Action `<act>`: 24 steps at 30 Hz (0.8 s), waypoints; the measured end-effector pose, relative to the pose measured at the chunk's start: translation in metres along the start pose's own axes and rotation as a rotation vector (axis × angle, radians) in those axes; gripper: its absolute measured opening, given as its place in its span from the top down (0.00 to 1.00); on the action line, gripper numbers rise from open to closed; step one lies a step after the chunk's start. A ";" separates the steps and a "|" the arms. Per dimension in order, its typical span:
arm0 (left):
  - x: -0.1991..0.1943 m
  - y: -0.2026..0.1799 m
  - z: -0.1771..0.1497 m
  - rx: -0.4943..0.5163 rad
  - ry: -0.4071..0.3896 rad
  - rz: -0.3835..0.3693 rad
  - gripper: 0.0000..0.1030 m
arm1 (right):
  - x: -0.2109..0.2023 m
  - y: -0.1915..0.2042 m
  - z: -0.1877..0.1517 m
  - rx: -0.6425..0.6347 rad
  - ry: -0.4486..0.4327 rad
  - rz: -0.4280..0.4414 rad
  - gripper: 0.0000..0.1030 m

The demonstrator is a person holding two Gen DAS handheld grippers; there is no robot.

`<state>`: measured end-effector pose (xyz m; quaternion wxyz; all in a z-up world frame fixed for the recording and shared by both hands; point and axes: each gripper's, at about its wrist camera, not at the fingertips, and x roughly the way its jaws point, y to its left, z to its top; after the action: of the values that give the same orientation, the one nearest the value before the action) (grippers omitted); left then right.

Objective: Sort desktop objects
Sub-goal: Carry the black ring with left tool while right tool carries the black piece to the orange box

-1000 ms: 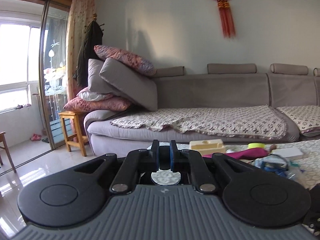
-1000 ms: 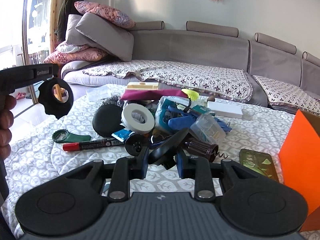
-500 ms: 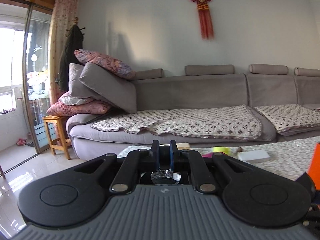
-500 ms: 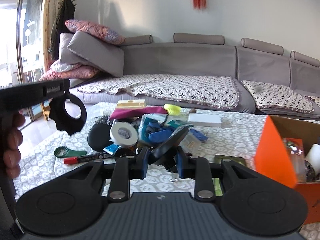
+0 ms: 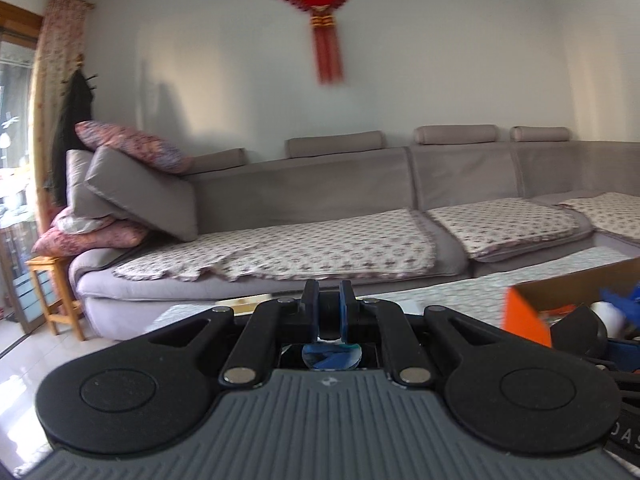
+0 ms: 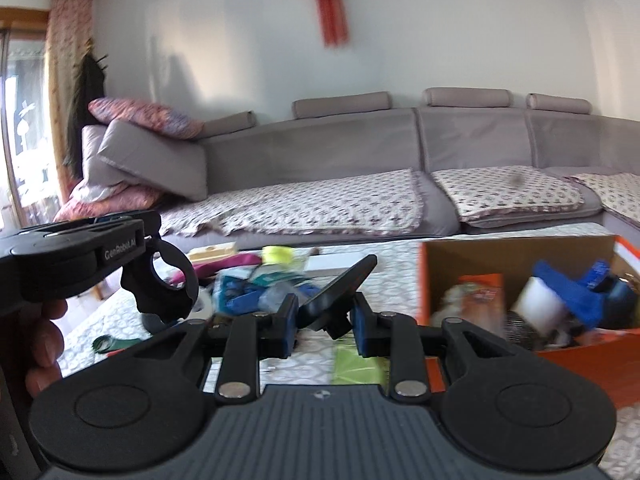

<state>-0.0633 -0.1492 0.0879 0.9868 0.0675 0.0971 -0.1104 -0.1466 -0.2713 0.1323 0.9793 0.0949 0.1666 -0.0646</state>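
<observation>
Desktop objects: jumbled pile (image 6: 256, 284) at left centre of the right wrist frame, on the patterned table (image 6: 384, 256).
Right gripper (image 6: 324, 320): clamped on a flat black paddle-shaped piece (image 6: 340, 292), tilted, lower centre.
Left gripper (image 5: 329, 312): pinching a black ring clamp (image 6: 160, 284), seen left in the right view.
Orange box (image 6: 520, 296): right, already holding sorted items.
Likely reason: both pieces held high, probably for carrying to the box.

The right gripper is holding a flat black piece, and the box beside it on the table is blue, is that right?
Not quite. The right gripper is shut on the flat black piece, but the open box on the table is orange, not blue, as the right wrist view shows.
</observation>
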 end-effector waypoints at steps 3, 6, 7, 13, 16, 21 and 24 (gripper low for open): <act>0.000 -0.015 0.005 0.005 -0.006 -0.050 0.89 | -0.011 -0.022 0.000 0.027 -0.022 -0.040 0.75; 0.000 -0.032 0.009 0.010 -0.012 -0.107 0.89 | -0.023 -0.045 0.000 0.048 -0.044 -0.085 0.75; -0.001 -0.037 0.010 0.011 -0.015 -0.127 0.88 | -0.027 -0.052 0.000 0.054 -0.051 -0.100 0.75; 0.001 -0.069 0.013 0.020 -0.018 -0.244 0.88 | -0.044 -0.094 0.003 0.082 -0.085 -0.204 0.75; 0.009 -0.083 0.016 0.030 0.018 -0.280 0.88 | -0.046 -0.112 0.006 0.087 -0.094 -0.241 0.75; 0.024 -0.100 0.016 0.037 0.115 -0.303 0.88 | -0.042 -0.138 0.010 0.084 -0.096 -0.284 0.75; 0.031 -0.108 0.014 0.056 0.155 -0.305 0.88 | -0.034 -0.150 0.011 0.088 -0.091 -0.305 0.75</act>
<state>-0.0560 -0.2617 0.0834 0.9460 0.0876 0.1790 -0.2558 -0.1986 -0.4162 0.1289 0.9595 0.1084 0.1317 -0.2241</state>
